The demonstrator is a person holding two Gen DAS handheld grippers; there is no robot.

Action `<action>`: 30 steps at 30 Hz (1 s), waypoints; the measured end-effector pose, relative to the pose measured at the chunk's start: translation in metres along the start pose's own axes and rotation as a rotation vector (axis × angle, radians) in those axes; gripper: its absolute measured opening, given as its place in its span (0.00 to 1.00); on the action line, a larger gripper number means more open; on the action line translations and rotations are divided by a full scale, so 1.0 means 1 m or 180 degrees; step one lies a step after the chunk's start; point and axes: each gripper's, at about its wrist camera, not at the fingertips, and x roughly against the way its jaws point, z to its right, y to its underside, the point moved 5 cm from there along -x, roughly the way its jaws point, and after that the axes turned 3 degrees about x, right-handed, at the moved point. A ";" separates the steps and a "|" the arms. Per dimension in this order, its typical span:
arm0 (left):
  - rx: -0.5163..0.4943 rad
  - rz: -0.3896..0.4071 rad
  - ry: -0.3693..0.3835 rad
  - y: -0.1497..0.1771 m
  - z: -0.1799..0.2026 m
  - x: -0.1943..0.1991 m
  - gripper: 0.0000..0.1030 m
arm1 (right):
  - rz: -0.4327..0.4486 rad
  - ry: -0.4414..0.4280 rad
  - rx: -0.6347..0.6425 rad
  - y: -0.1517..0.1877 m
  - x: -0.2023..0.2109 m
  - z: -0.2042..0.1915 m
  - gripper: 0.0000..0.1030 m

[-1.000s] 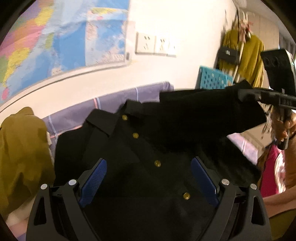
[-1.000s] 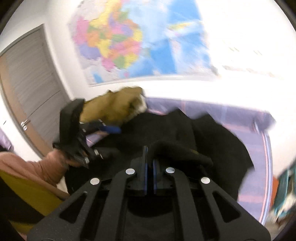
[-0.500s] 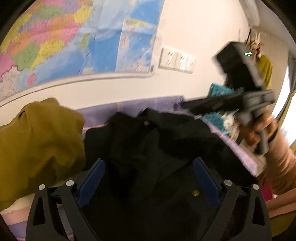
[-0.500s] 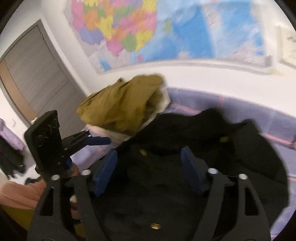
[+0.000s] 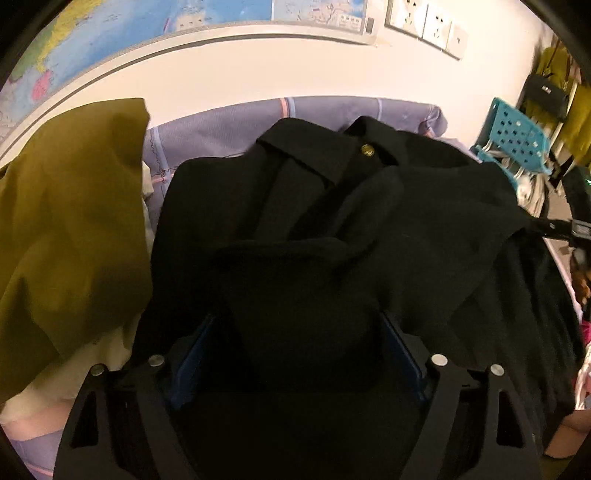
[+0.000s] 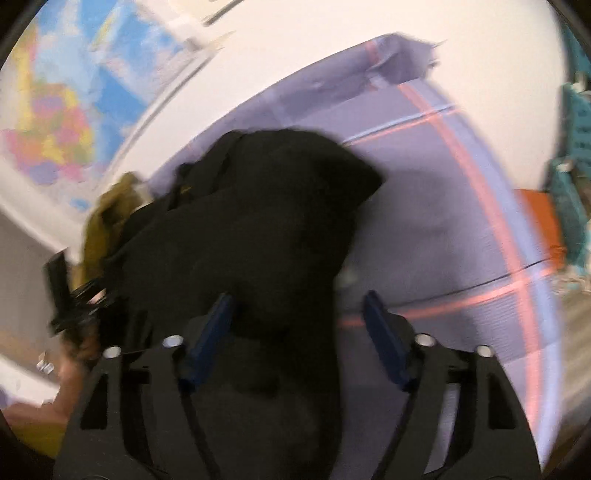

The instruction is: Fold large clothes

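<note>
Garment: black shirt (image 5: 332, 229) with gold buttons, collar toward upper centre of the left wrist view, spread across the lilac checked sheet (image 5: 221, 129); in the right wrist view (image 6: 251, 229) filling centre and left, its edge ending against bare sheet (image 6: 443, 192) on the right.

Left gripper (image 5: 295, 354): jaws wide but closing, low in the frame; a raised fold of black cloth humped between the blue pads (image 5: 192, 354); pads not visibly pressing, so nothing gripped yet.

Right gripper (image 6: 295, 332): jaws apart and closing; black cloth lying between them, nearer the left pad (image 6: 214, 325), a gap showing at the right pad; no grip seen. View blurred.

Other gripper in view: right one as a dark bar at the right edge of the left wrist view (image 5: 557, 229); left one as a dark smear at lower left of the right wrist view (image 6: 70, 295).

Surroundings: mustard garment (image 5: 66, 221) at left, touching the shirt's side; wall map (image 5: 147, 26) upper left; teal basket (image 5: 517, 140) upper right.

Step, judged: sides apparently folded inward, both grippers set on the near part, reaching for a new hold.

Next move, judged: close fully on the cloth, both layers caught, then lift evenly and carry toward the collar; risk of pinching only the top layer or dragging the mustard garment.
</note>
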 end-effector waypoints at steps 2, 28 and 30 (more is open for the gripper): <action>-0.0004 -0.0024 -0.0036 -0.001 0.000 -0.004 0.77 | -0.0047 -0.0068 0.0087 0.005 -0.002 -0.005 0.12; 0.0163 -0.0077 -0.0274 0.122 -0.061 0.100 0.85 | 0.0621 0.0473 0.0881 -0.013 0.053 -0.088 0.58; 0.0349 -0.0100 -0.0162 0.138 -0.075 0.109 0.85 | 0.0496 0.0219 0.1067 -0.007 0.034 -0.118 0.58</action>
